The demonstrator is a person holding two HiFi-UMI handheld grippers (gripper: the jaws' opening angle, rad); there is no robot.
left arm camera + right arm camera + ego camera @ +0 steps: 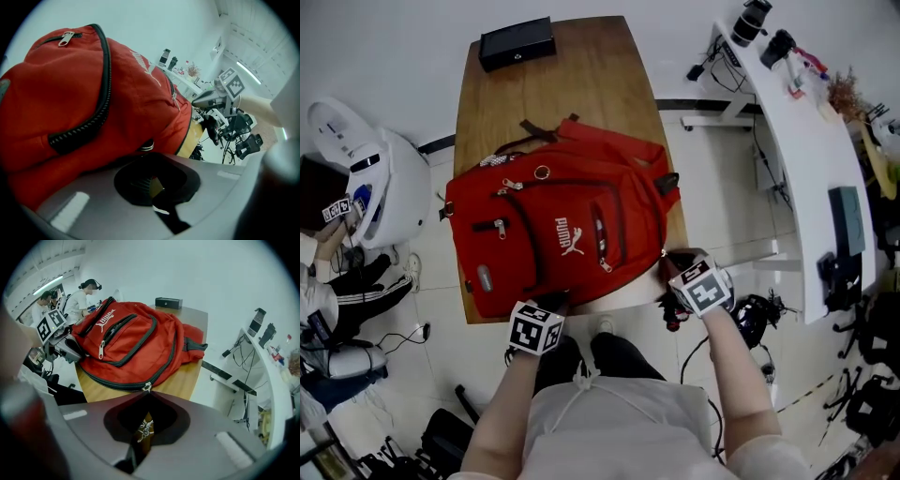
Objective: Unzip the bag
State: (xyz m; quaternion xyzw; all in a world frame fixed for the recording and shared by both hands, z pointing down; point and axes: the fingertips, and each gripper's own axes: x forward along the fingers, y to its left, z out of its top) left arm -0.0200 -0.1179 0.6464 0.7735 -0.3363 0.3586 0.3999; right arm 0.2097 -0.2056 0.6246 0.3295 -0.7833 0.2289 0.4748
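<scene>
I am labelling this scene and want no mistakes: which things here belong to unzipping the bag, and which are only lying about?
For the job: bag; zipper pull, pinched by the right gripper; left gripper, shut on the bag's edge.
Lying about: black box at the table's far end; white desk at the right; white machine at the left.
</scene>
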